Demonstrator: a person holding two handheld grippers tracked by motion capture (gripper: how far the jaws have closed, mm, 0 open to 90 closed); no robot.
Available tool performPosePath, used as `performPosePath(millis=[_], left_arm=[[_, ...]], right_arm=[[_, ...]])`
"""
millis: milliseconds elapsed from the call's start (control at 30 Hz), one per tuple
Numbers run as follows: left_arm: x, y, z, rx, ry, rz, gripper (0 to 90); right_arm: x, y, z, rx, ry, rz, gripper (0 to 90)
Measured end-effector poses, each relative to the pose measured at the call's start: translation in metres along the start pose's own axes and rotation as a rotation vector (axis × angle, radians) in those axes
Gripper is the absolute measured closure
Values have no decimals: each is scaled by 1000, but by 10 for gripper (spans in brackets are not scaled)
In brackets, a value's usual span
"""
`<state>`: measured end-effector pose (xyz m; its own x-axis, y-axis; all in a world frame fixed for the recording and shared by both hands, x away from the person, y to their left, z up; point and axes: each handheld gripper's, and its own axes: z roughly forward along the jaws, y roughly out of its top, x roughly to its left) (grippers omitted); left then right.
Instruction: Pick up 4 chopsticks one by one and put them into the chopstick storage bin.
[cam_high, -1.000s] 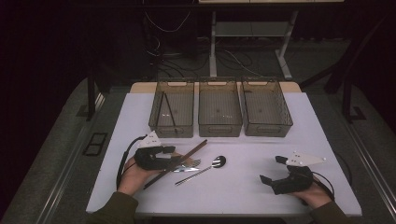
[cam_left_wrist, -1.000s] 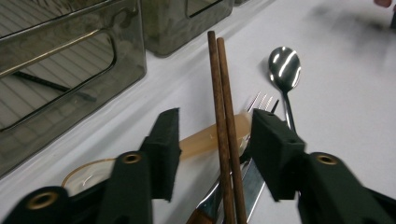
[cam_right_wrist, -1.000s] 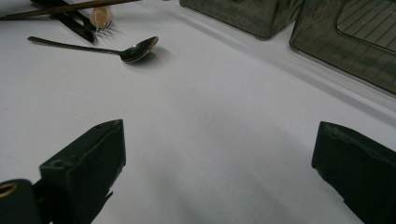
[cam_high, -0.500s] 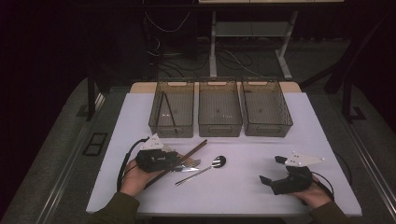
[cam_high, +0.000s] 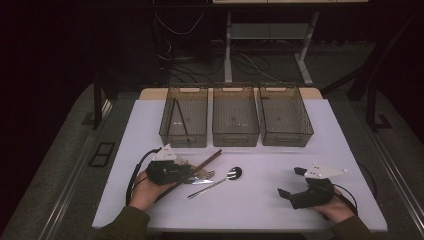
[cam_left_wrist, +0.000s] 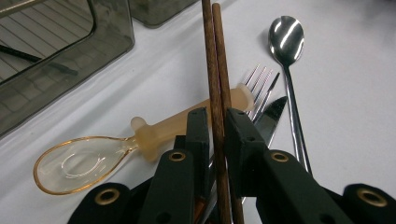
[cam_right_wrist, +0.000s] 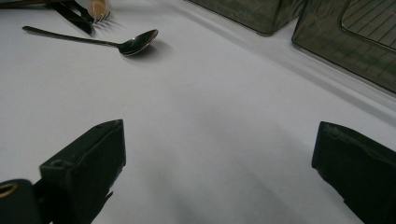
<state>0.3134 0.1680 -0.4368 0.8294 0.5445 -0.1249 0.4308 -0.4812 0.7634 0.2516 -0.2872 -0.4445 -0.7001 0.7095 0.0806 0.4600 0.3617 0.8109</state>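
Observation:
A pair of brown chopsticks (cam_left_wrist: 215, 70) lies slanted across a pile of cutlery on the white table (cam_high: 260, 200). My left gripper (cam_left_wrist: 217, 116) has just been closing, and its jaws now press on the chopsticks from both sides. In the high view the left gripper (cam_high: 187, 172) sits at the near left, with the chopsticks (cam_high: 202, 164) running up and to the right from it. My right gripper (cam_high: 291, 182) rests at the near right, and its jaws (cam_right_wrist: 222, 140) stand wide open over bare table.
Under the chopsticks lie a clear amber spoon (cam_left_wrist: 79, 163), a fork (cam_left_wrist: 259, 81), a knife (cam_left_wrist: 271, 114) and a metal spoon (cam_high: 234, 173). Three smoky bins stand in a row at the back: left (cam_high: 183, 142), holding a dark stick (cam_high: 179, 120), middle (cam_high: 235, 142) and right (cam_high: 285, 142).
The left gripper's jaws have drawn together onto the chopsticks. Both hands have stayed where they were.

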Motion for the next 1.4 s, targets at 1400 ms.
performPosePath(millis=[1400], left_arm=[[0,-2,9,67,27,-1,839]], right_arm=[[1,1,0,-2,3,-5,31]])
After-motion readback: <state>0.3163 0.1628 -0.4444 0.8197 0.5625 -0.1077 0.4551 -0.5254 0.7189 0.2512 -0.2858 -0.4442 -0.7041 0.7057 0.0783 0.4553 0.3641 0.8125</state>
